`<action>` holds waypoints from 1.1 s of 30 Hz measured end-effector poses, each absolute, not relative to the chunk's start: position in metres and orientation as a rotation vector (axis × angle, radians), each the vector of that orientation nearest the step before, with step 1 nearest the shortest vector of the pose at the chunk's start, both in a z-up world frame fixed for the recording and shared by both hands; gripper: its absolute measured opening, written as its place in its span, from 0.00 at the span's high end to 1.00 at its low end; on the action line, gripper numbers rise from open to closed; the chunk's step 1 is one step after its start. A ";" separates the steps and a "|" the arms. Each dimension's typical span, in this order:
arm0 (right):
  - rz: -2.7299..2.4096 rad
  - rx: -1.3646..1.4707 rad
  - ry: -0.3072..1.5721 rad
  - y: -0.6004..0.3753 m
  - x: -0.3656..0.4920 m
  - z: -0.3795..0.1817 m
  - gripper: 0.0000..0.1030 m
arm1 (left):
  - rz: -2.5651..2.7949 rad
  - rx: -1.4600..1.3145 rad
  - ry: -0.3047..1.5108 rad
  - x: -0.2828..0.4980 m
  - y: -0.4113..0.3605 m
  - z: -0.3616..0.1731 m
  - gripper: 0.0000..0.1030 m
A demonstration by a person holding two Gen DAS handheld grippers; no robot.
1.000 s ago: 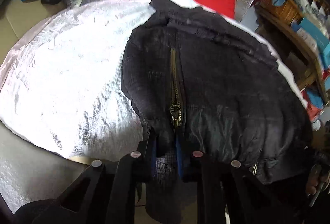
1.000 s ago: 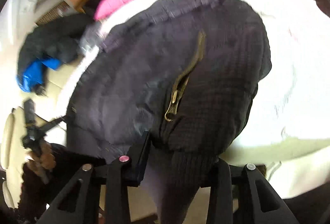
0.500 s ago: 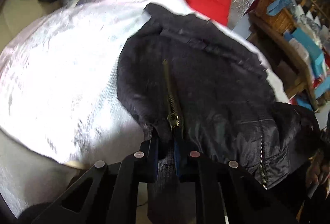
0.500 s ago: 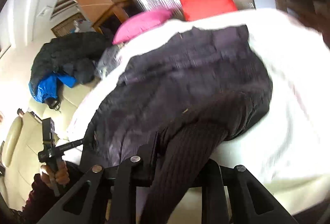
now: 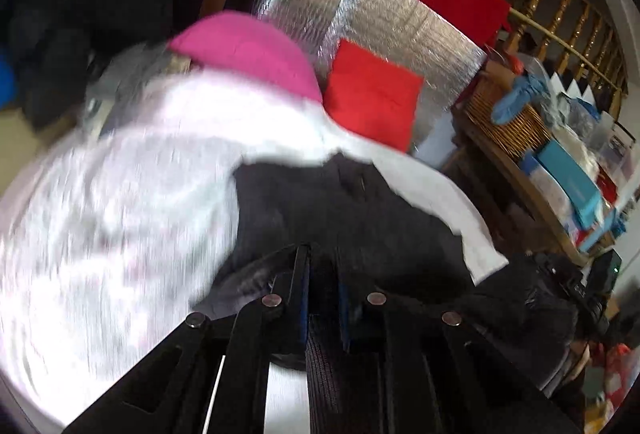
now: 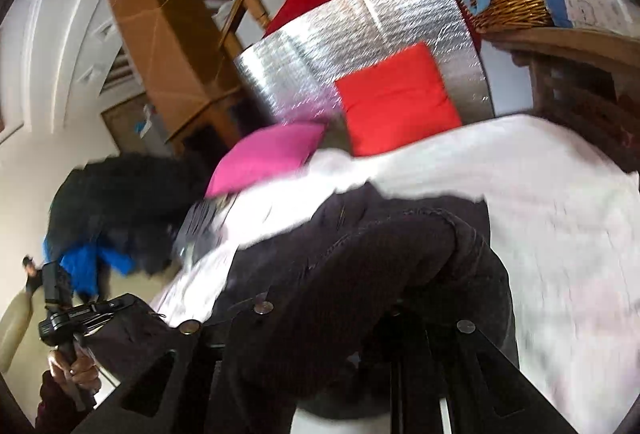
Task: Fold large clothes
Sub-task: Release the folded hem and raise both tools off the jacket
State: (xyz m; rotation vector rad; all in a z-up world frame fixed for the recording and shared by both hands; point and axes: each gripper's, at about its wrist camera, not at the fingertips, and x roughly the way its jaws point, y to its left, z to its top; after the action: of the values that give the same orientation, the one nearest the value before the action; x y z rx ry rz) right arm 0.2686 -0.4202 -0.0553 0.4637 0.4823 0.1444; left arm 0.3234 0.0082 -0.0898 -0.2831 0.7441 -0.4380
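Note:
A black zip jacket (image 5: 352, 210) lies on a white sheet (image 5: 120, 214) over a bed. My left gripper (image 5: 323, 270) is shut on the jacket's ribbed hem, which hangs down between the fingers. In the right wrist view the jacket (image 6: 380, 250) is bunched and draped over my right gripper (image 6: 332, 314), which is shut on its other hem corner; the fingertips are hidden under cloth. The left hand-held gripper also shows in the right wrist view (image 6: 76, 314) at lower left.
A pink cushion (image 5: 248, 50) and a red cushion (image 5: 372, 94) lie at the bed's far end against a silver foil panel (image 5: 380, 18). A wooden shelf with a wicker basket (image 5: 504, 122) stands right. Dark and blue clothes (image 6: 100, 218) pile on the left.
Both grippers have lifted and carried the jacket's hem forward toward the collar. The zipper front is folded under and out of sight, and the views now tilt up toward the cushions.

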 end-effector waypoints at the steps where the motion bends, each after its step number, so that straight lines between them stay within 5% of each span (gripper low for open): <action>1: 0.131 0.469 0.474 -0.425 0.287 -0.054 0.80 | -0.428 -0.281 0.740 0.339 0.004 -0.084 0.89; 8: 0.060 0.544 0.515 -0.462 0.424 -0.081 0.80 | -0.323 -0.272 0.787 0.479 -0.028 -0.110 0.89; 16: 0.005 0.706 0.711 -0.486 0.546 -0.180 0.77 | -0.224 -0.288 0.898 0.566 -0.040 -0.203 0.88; 21: 0.157 1.149 0.691 -0.536 0.550 -0.231 0.66 | -0.228 -0.425 0.884 0.578 -0.029 -0.229 0.72; 26: 0.264 1.340 0.536 -0.565 0.519 -0.221 0.26 | -0.116 -0.626 0.663 0.547 0.016 -0.203 0.42; 28: 0.272 1.394 0.405 -0.578 0.495 -0.208 0.09 | -0.077 -0.668 0.621 0.531 0.029 -0.191 0.39; 33: 0.161 1.209 0.424 -0.581 0.438 -0.169 0.06 | -0.108 -0.582 0.698 0.466 0.017 -0.173 0.39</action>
State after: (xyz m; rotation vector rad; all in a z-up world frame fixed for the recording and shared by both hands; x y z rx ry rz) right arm 0.4380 -0.5808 -0.1690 1.2094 0.4237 0.1609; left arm 0.4662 0.0171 -0.1731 -0.5822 0.6985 -0.1079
